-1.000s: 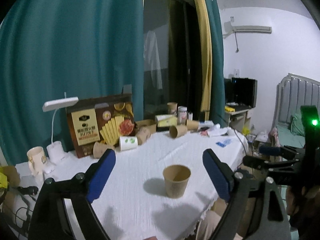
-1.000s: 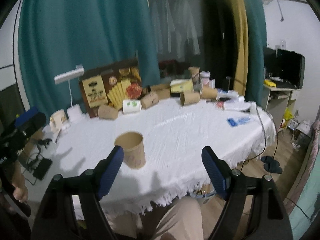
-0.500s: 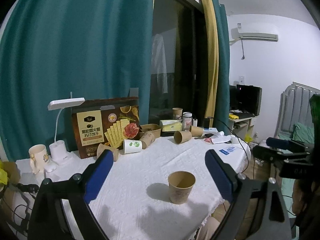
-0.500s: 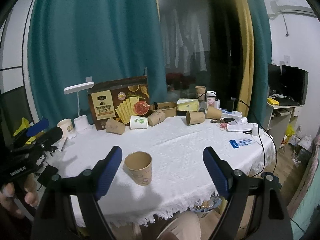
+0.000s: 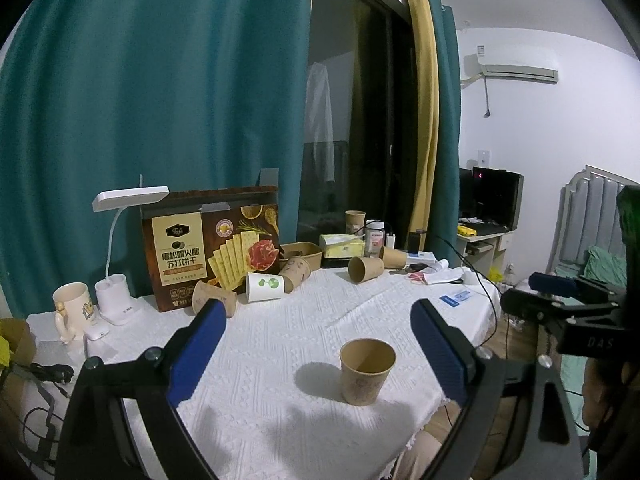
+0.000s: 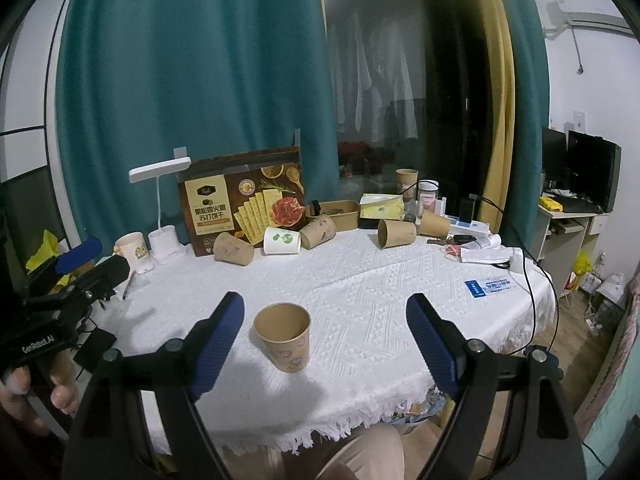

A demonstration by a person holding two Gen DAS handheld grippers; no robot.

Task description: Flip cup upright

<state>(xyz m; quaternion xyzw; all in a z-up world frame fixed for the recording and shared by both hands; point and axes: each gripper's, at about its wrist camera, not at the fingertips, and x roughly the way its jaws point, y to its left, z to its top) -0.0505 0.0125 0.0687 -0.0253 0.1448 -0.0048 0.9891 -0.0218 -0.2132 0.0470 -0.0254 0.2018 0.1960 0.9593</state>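
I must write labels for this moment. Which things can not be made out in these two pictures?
- Bottom of the upright brown cup: unseen in both views; its own wall hides it.
- Small text on the cracker box: too small to read.
- Tipped cups at the back: their contents are too far to tell.
- Table edge, left wrist view: cut by the left hand-held gripper.

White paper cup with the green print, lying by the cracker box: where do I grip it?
Grip the white cup across its side wall, coming from above. It lies on its side, mouth facing left, with brown cups close on both sides.
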